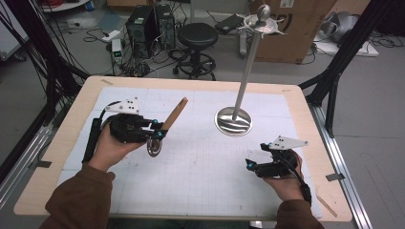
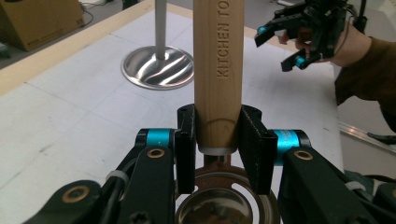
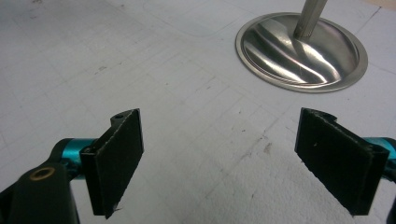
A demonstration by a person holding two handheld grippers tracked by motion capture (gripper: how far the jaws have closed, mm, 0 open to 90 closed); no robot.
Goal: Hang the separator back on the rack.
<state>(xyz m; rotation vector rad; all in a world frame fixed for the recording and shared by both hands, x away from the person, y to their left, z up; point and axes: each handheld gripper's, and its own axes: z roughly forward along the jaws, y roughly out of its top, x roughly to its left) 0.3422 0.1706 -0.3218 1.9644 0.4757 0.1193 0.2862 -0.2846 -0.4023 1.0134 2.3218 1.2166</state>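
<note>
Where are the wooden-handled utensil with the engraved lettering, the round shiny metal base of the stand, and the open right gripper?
Wooden-handled utensil (image 2: pixel 218 70): left gripper view, middle of the engraved handle.
Round shiny metal base (image 3: pixel 285 56): right gripper view, bare polished surface left of the pole.
Right gripper (image 3: pixel 219 161): right gripper view, midway between its jaws.

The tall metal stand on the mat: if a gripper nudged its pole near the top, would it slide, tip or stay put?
Probably tips rather than slides. The stand has a long thin pole over a fairly small round base, so a high push has leverage. Its hooked top adds weight up high. The polished base might also skid on the mat.
</note>
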